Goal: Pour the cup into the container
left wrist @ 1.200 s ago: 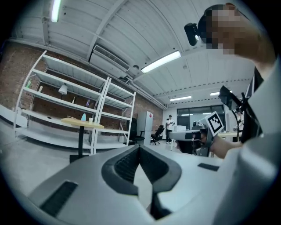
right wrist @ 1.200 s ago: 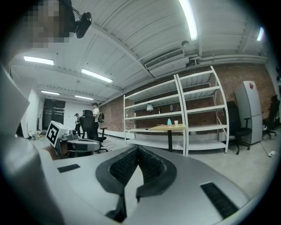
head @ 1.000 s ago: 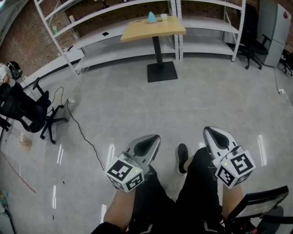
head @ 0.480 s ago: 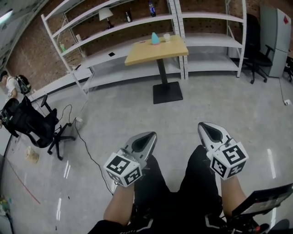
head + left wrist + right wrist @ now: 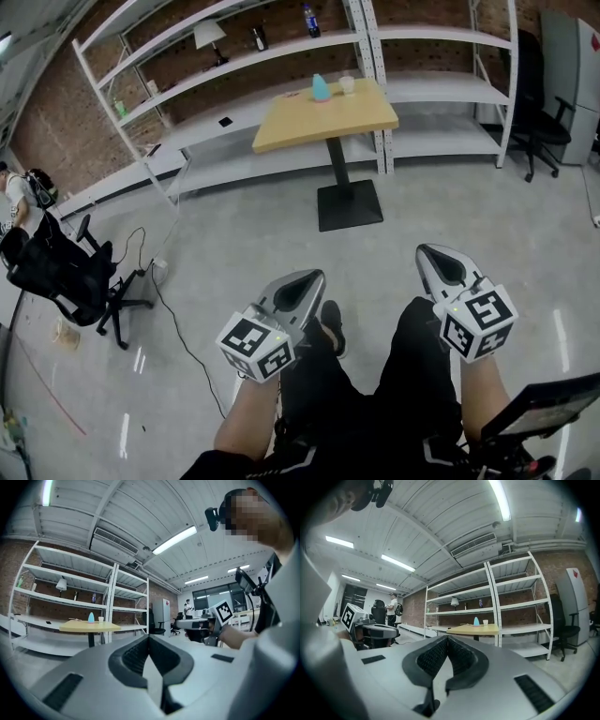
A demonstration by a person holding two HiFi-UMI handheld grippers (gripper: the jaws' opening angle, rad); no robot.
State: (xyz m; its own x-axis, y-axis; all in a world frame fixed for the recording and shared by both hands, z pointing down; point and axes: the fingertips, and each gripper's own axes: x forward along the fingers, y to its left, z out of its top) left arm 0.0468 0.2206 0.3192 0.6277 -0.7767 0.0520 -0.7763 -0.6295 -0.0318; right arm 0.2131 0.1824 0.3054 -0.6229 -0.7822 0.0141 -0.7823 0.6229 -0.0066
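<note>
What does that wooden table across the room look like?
The table has a light wood-coloured, roughly square top on a single dark post that ends in a flat dark base plate on the grey floor. It stands upright in front of the white shelves. Near its far edge sit a blue container and a white cup, apart.

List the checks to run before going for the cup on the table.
1. Left tool empty: ok, jaws shut on nothing.
2. Right tool empty: ok, jaws shut on nothing.
3. Cup upright on table, beside blue container: ok.
4. Cup within reach: not ok, the table stands well across the floor.
5. Cup's contents: cannot tell.
6. Cable off the path to the table: ok, it lies to the left.
</note>
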